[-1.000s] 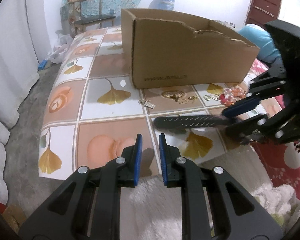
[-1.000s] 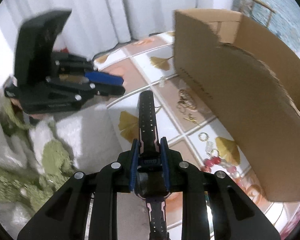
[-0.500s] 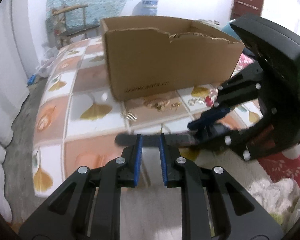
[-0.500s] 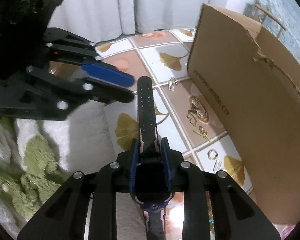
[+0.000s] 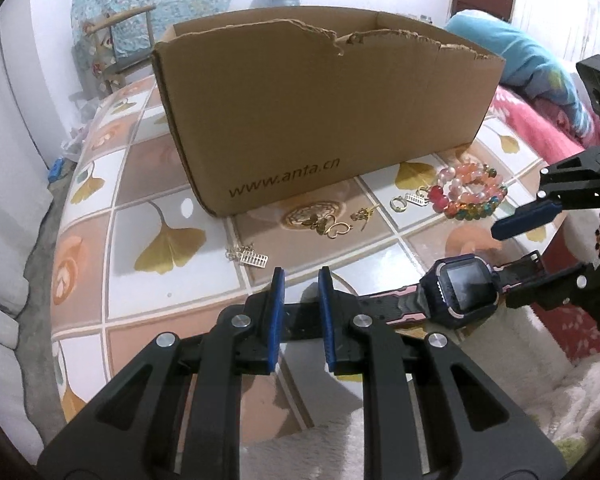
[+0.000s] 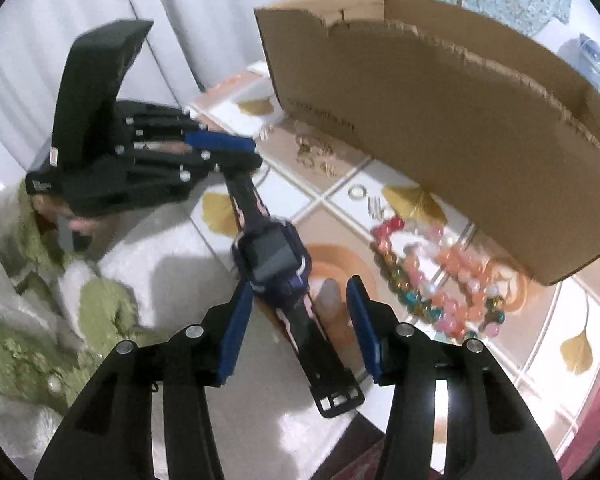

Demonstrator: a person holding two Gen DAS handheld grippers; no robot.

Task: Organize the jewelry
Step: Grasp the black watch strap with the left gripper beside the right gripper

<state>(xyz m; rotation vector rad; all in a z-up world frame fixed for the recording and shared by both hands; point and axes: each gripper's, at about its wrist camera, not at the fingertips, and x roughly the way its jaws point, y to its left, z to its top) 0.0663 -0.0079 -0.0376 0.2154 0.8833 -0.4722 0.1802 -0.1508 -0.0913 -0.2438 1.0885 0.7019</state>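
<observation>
Tabletop (image 5: 148, 240), covered in a cloth printed with squares and ginkgo leaves, carries all the items. Landmark: the open cardboard box (image 5: 324, 120), top edge torn, printed with a web address on its near wall; it stands on the tabletop, and all places below are given relative to it.

Left claw (image 5: 300, 292), in front of the box's near wall: its blue pads are clenched on the plain end of the strap of a watch (image 5: 460, 290), which passes crosswise between them.

Right claw (image 6: 300, 300), in front of the box towards its right end: released. Its jaws have just been opening and stand apart on either side of the watch, the pads clear of the case and of the buckle end of the strap, which lies between them.

The watch, dark case with a square screen and a black-and-pink strap, spans the gap between the two claws, in front of the box and above the tabletop's near edge. Whether it touches the tabletop cannot be told.

Bead bracelets (image 5: 470, 192), in pink, orange, red and blue-green, lie in a pile at the foot of the box's right near corner.

Gold-coloured pieces (image 5: 328, 226) lie just before the middle of the near wall; a ring (image 5: 398, 203) lies between them and the bracelets; a small charm (image 5: 252, 257) lies farther forward of the box, towards its left.
</observation>
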